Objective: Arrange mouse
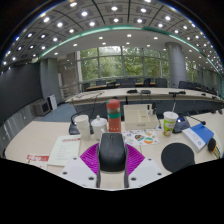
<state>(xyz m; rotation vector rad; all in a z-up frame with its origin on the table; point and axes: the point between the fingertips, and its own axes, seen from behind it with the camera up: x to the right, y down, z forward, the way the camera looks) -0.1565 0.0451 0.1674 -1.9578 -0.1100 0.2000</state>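
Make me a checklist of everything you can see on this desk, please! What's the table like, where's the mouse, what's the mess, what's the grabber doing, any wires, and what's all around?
Surface: light wooden table, crowded along its far side.
Job's things: dark computer mouse between the fingers, both pads against its sides.
Clutter: red-capped container just beyond the mouse; white cup and small white jar beside it; green-and-white paper cup; round black object; papers; blue-and-white box.
Grippers: gripper shut on the mouse, purple pads showing.
Cables: nothing seen.
Surroundings: large office with more desks, big windows, rows of ceiling lights.
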